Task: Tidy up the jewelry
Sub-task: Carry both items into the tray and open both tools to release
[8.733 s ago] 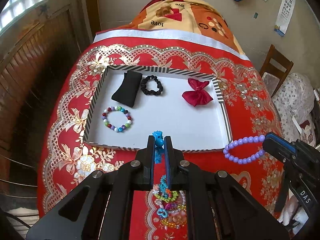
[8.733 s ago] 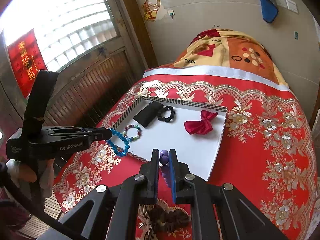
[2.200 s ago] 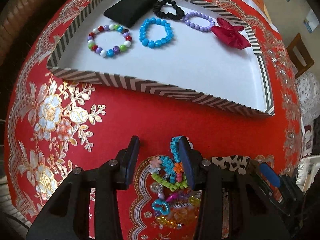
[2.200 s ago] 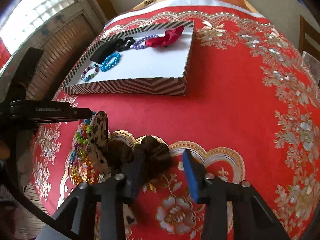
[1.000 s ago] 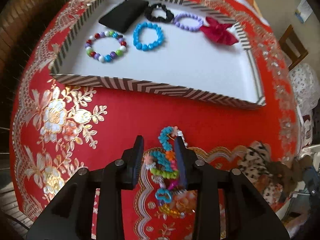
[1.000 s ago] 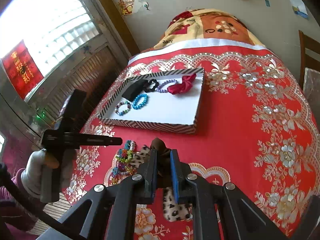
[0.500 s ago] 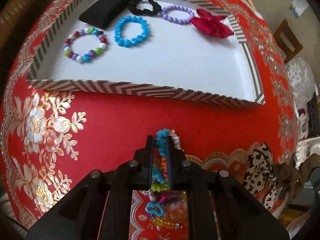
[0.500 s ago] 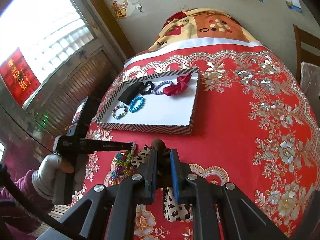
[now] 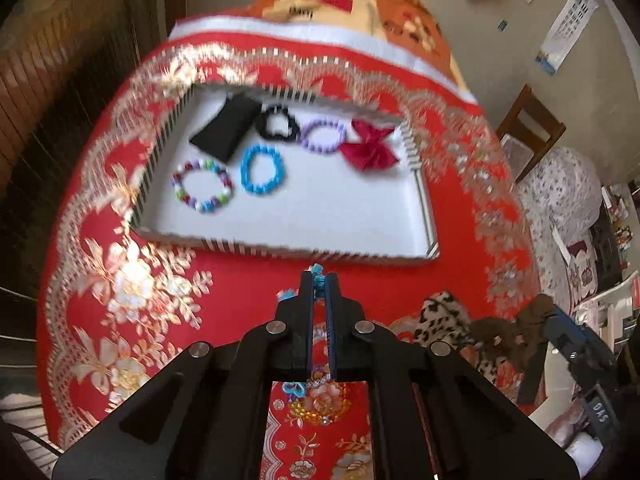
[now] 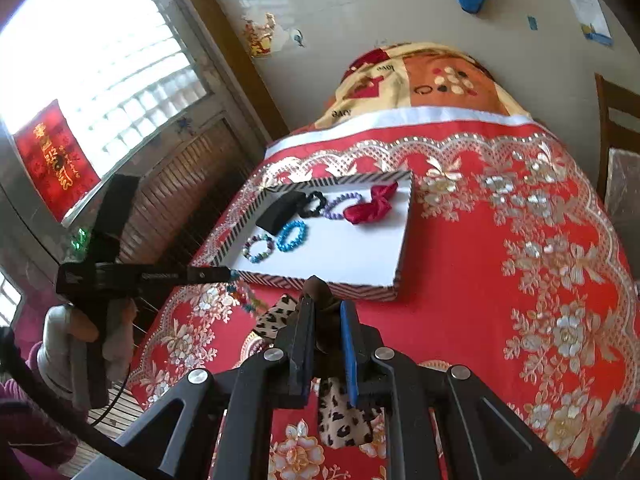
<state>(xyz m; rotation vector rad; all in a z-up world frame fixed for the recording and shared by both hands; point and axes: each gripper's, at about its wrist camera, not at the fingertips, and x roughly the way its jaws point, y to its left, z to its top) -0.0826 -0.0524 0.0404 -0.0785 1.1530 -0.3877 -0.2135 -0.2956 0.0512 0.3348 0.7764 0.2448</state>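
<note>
black left gripper [image 9: 319, 280] with blue-edged fingers, silver screws; white-gloved hand [image 10: 76, 332], purple sleeve

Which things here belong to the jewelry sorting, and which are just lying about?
Part of the job: tray, blue bracelet, purple bracelet, mixed bracelet, left gripper holding a bead string, right gripper holding a brown scrunchie.

Lying about: chair, wall calendar.

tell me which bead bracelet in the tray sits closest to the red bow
The purple bracelet: it lies right beside the red bow, while the blue bracelet and multicolour bracelet lie farther left.
</note>
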